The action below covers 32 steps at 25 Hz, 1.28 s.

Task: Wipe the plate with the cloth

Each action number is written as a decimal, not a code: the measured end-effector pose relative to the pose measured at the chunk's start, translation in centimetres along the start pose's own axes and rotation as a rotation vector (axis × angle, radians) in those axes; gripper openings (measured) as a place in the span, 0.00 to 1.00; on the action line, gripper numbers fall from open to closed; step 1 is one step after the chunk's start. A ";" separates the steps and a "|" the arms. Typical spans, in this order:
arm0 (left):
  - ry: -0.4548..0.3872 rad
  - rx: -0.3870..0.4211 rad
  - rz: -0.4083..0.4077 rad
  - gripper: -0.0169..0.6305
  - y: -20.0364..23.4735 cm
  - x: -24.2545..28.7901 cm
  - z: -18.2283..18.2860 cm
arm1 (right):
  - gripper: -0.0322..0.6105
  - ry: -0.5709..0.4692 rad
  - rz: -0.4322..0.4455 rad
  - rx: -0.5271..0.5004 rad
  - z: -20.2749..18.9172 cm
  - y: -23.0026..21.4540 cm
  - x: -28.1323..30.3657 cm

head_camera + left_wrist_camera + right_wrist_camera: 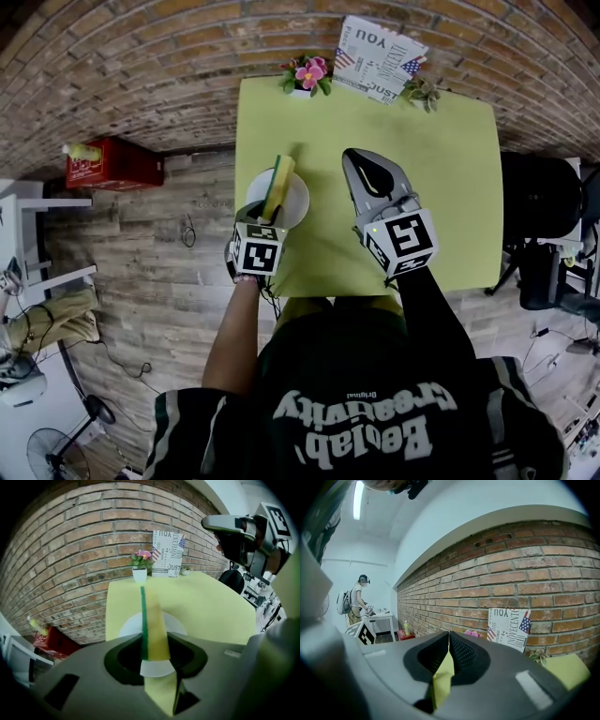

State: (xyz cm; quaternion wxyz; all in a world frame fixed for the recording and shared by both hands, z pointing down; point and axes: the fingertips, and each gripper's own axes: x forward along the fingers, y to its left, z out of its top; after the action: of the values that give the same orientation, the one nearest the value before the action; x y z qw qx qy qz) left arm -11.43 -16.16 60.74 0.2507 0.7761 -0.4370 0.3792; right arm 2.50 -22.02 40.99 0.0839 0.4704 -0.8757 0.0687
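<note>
A white plate (299, 199) sits near the left edge of the yellow-green table (441, 178). My left gripper (271, 216) is shut on a yellow sponge with a green scouring face (277, 185), which stands on edge above the plate. In the left gripper view the sponge (153, 625) runs forward out of the jaws of the left gripper (153, 658), with the plate (126, 629) beneath it. My right gripper (360, 161) hovers over the table's middle, to the right of the plate. Its jaws are shut with nothing between them in the right gripper view (449, 637).
At the table's far edge stand a small pot of pink flowers (307, 75), a printed card (380, 58) and a little green plant (422, 92). A red crate (112, 161) lies on the floor to the left. A black chair (539, 197) is on the right.
</note>
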 end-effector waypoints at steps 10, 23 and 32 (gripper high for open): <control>0.023 -0.085 0.150 0.23 6.6 -3.1 -3.5 | 0.08 -0.002 0.024 -0.012 0.4 1.3 0.7; -0.064 0.111 -0.054 0.23 -3.4 -2.9 0.6 | 0.08 -0.007 -0.002 -0.022 0.9 1.9 -0.2; 0.032 0.144 -0.098 0.23 -5.0 -1.3 -2.3 | 0.08 -0.003 -0.026 -0.033 1.0 1.6 -0.9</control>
State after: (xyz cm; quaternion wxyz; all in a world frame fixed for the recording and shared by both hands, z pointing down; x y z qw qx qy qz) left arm -8.34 -11.36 60.78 0.2196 0.8064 -0.3660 0.4093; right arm 1.63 -20.61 39.74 0.0912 0.4805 -0.8707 0.0524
